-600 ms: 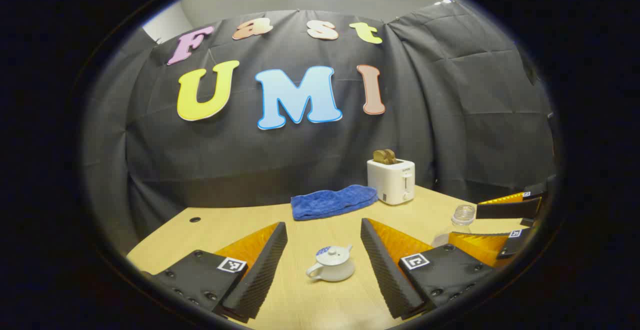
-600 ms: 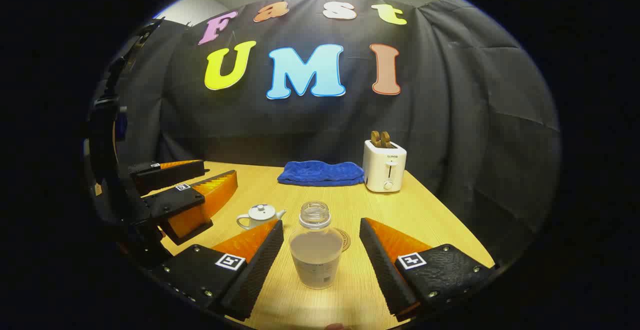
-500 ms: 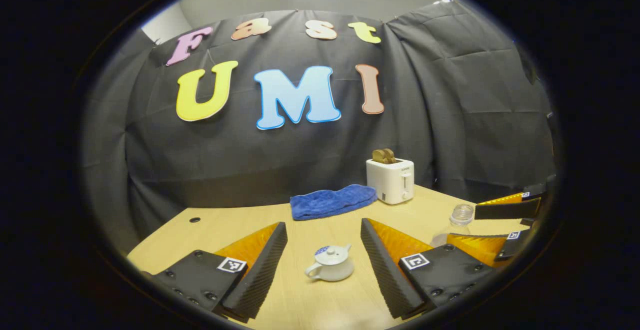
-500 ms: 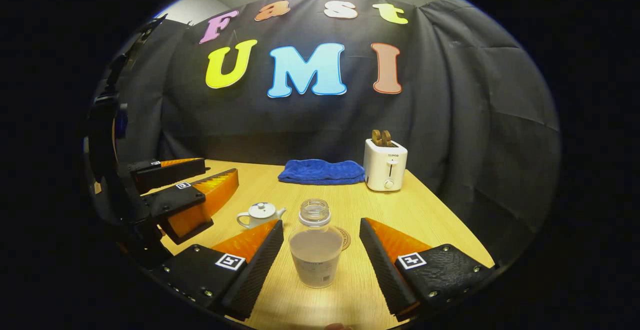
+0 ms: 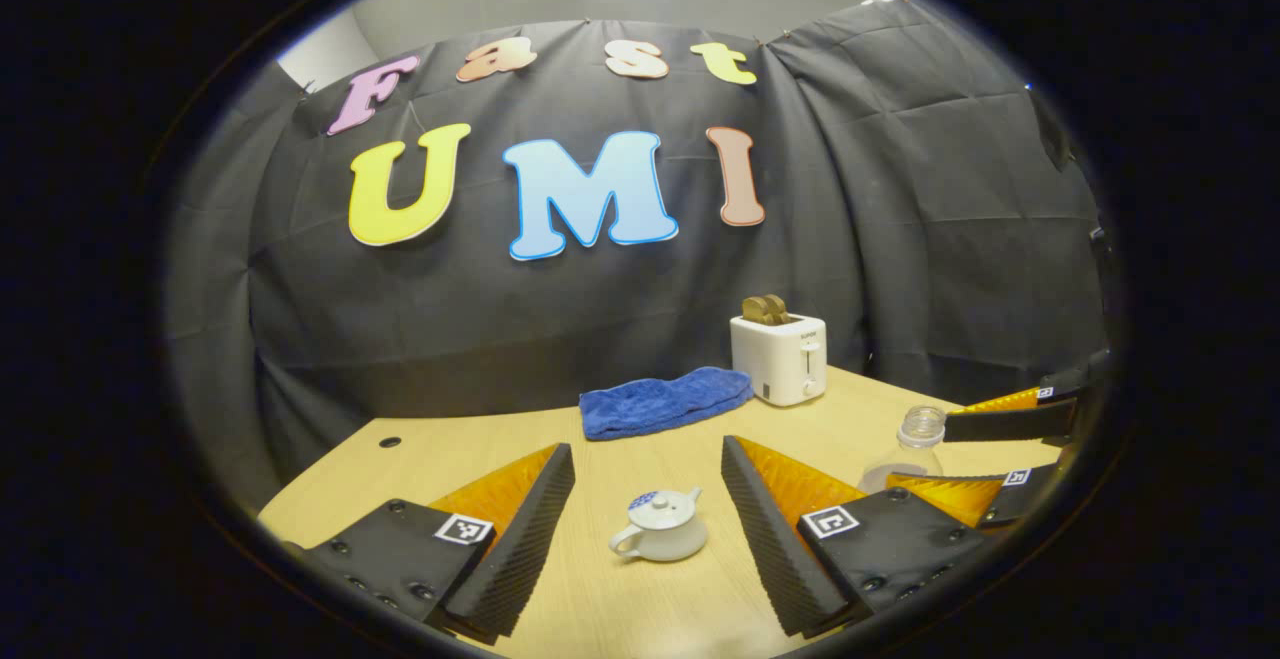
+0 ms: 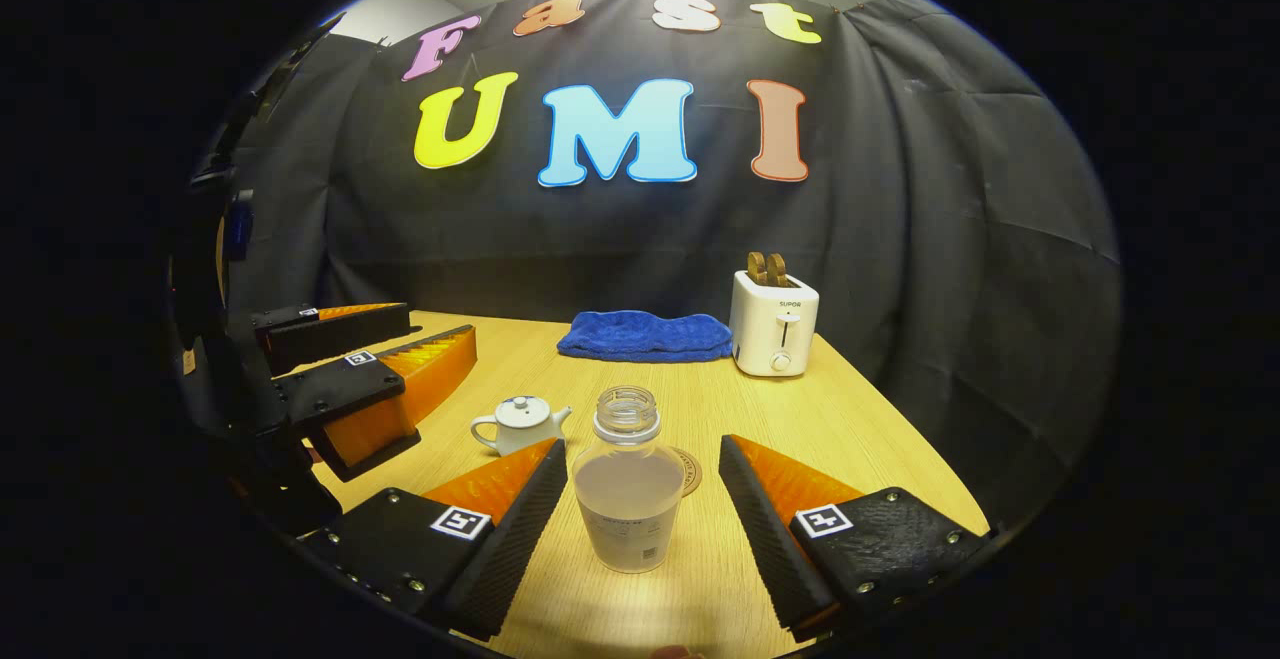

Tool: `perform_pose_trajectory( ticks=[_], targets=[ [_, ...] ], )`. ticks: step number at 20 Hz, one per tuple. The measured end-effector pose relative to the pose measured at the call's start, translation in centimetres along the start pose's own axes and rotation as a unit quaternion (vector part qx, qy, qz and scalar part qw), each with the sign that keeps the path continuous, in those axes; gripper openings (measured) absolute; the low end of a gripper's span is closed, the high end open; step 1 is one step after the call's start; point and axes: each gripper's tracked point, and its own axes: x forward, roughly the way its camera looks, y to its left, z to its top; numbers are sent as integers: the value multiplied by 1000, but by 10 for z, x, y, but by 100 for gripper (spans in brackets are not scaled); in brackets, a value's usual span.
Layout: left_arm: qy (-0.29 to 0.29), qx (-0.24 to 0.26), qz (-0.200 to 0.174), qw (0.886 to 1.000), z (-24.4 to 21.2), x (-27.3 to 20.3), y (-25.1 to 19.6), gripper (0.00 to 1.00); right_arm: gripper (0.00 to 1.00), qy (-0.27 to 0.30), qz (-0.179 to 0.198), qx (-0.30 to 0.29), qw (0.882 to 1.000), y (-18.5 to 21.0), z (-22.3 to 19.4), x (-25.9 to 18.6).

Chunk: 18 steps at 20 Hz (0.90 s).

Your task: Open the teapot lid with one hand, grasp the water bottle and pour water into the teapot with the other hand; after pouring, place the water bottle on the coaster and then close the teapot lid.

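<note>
Jaws, two sets, both released and holding nothing. My left gripper (image 5: 648, 499) hangs spread over the desk (image 5: 450, 454) with the teapot (image 5: 660, 529) lying ahead between its fingers, untouched; my right gripper (image 6: 643, 494) stands spread either side of the water bottle (image 6: 628, 484), with a gap on each side.

Teapot: one, white, lid (image 6: 522, 409) seated on it, handle and spout showing; in the right gripper view it sits just left of the bottle (image 6: 520, 424).

Water bottle: one, clear, uncapped, upright, partly filled; in the left gripper view it stands far right (image 5: 915, 439), partly behind my right gripper (image 5: 1000, 454).

Coaster (image 6: 688, 469): one, round, lying flat just behind the bottle, mostly hidden by it.

Other items at the back of the desk: one blue towel (image 6: 645, 336), folded; one white toaster (image 6: 773, 311) just right of it, two slices of toast (image 6: 767, 268) standing up out of it. My left gripper (image 6: 375, 379) appears at the left in the right gripper view, near the teapot but apart from it.
</note>
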Motion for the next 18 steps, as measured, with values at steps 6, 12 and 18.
perform_pose_trajectory(
  ticks=[6,12,18],
  targets=[
    [7,-2,-2,1000,-8,6,-1,100,95,12,0,3,1000,0,-10,5],
    [20,-15,-18,1000,-28,33,-4,100,95,34,0,10,999,0,-31,16],
    [25,-18,-38,999,-53,73,-12,100,95,48,-6,22,999,0,-54,36]
  ],
)
